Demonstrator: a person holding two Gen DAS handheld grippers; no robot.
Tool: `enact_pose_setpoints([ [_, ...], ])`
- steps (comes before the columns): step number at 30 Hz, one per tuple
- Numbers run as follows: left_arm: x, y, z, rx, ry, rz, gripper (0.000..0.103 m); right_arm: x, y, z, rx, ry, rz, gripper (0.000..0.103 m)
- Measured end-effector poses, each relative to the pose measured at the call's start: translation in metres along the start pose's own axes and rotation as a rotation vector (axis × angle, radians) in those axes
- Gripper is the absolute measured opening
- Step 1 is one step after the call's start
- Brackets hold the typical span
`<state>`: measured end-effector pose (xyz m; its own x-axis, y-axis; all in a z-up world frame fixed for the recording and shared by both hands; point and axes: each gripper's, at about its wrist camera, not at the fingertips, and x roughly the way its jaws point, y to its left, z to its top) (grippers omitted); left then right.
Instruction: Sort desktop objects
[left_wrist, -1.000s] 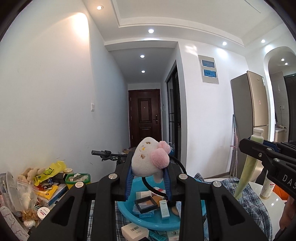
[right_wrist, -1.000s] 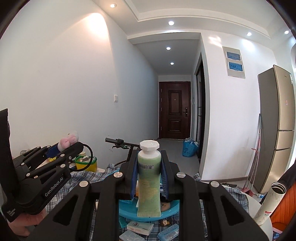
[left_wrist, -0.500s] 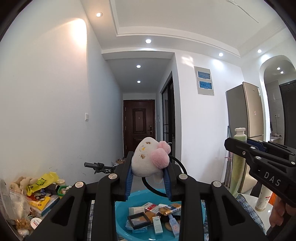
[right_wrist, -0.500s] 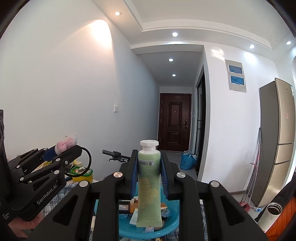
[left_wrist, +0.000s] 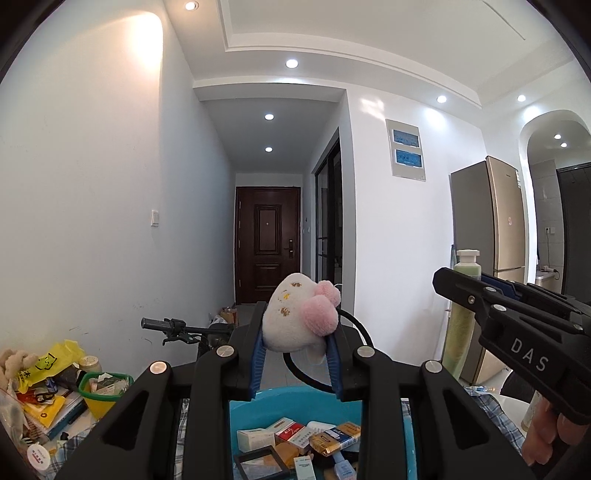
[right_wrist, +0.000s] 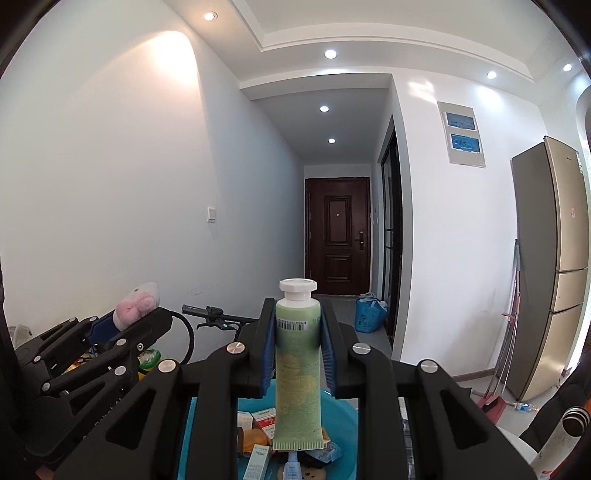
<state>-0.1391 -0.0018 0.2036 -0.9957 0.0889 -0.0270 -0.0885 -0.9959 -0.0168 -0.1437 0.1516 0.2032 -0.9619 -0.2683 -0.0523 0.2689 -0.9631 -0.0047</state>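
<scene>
My left gripper (left_wrist: 295, 339) is shut on a white plush toy with a pink pompom (left_wrist: 295, 319) and a black loop cord, held high above a blue basin (left_wrist: 243, 406) of small boxes and tubes. My right gripper (right_wrist: 297, 345) is shut on a green tube with a white cap (right_wrist: 297, 369), upright, above the same basin (right_wrist: 341, 406). Each gripper shows in the other's view: the right one (left_wrist: 524, 332) at the right, the left one (right_wrist: 92, 354) at the left.
A green tub (left_wrist: 105, 391), yellow bag (left_wrist: 48, 363), books and plush items crowd the table's left side. A checked cloth (left_wrist: 487, 410) covers the table. A scooter handlebar (left_wrist: 173, 326) stands behind. A fridge (left_wrist: 491, 258) and a rolled tube (right_wrist: 565, 432) are at the right.
Both grippers have risen and tilted up with their objects. The basin has dropped lower in both views, and more wall and ceiling show.
</scene>
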Motion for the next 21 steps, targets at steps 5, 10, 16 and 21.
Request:
enact_pose_setpoints([
  [5,0.024,-0.004,-0.01,0.04,-0.011,0.011,0.03,0.014,-0.001,-0.012,-0.016,0.01,-0.011,0.021],
  [10,0.033,-0.007,-0.021,0.038,-0.013,-0.002,0.03,0.026,-0.006,-0.024,-0.007,0.043,-0.003,0.021],
  [16,0.038,0.001,-0.022,0.024,0.01,0.013,0.03,0.03,-0.004,-0.027,-0.027,0.059,0.011,0.021],
  [21,0.04,0.012,-0.023,-0.001,0.034,0.039,0.03,0.033,-0.004,-0.026,-0.033,0.053,0.0,0.021],
])
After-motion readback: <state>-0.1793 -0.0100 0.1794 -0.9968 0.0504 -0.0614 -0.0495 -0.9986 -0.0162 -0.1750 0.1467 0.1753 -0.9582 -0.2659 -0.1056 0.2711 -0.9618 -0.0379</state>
